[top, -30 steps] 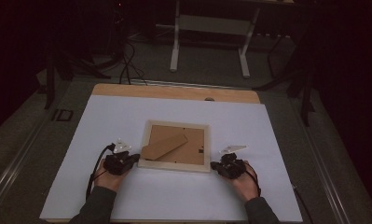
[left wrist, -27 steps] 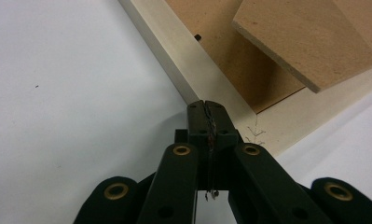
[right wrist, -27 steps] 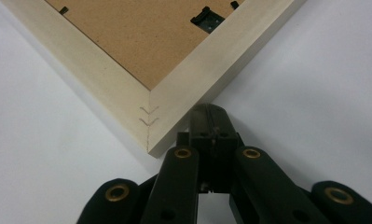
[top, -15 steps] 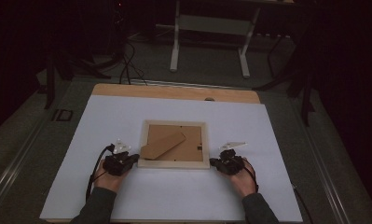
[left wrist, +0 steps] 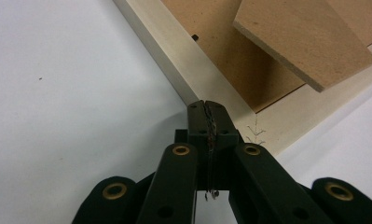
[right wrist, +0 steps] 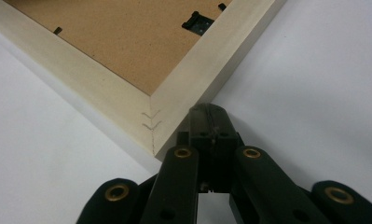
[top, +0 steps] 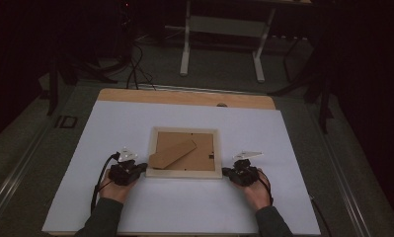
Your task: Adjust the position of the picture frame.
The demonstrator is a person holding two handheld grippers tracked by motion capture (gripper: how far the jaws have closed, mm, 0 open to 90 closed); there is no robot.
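My left gripper [left wrist: 206,108] has its jaws pressed together with nothing between them, the tip set against the near left corner of the picture frame [top: 185,172]. My right gripper [right wrist: 210,113] is closed the same way, empty, its tip just beside the frame's near right corner; whether it actually touches the wood I cannot quite tell from the high view, which is dim. The frame lies face down on the white surface [top: 110,123], between my two hands, pale wooden border up and its brown backing board [right wrist: 127,42] showing. The cardboard stand [left wrist: 305,37] lies tilted across the backing, its end lifted a little over the border near my left gripper. A small black hanger clip [right wrist: 197,22] sits by the frame's right edge.
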